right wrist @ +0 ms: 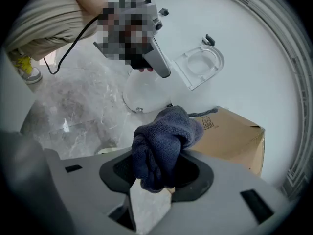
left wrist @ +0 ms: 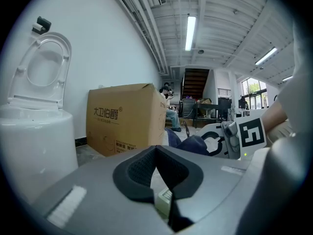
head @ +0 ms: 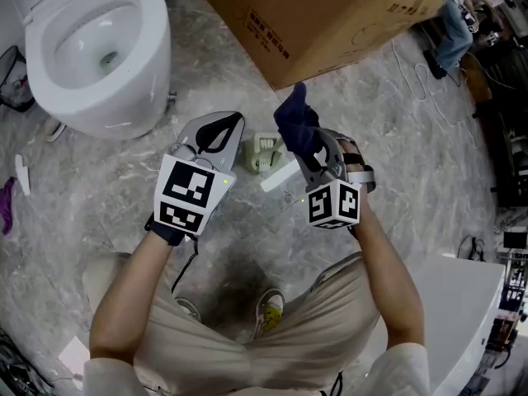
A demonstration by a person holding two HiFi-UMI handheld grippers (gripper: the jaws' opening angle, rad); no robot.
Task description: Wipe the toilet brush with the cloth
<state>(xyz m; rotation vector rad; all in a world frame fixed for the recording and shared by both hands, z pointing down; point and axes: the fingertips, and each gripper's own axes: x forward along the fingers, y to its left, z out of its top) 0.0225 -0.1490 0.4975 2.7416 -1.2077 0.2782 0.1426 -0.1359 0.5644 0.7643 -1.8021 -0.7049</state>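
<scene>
The toilet brush, pale green head with a white handle, lies low between my two grippers in the head view. A sliver of the toilet brush shows through the slit between the left jaws. My left gripper is shut just left of the brush, with nothing seen pinched at its tips. My right gripper is shut on a bunched dark blue cloth, which sticks out past its tips, above and right of the brush. The cloth also shows in the left gripper view.
A white toilet with its lid up stands at the far left. A large cardboard box sits ahead. A white fixture is at the right; cables run beyond it. My shoes are below.
</scene>
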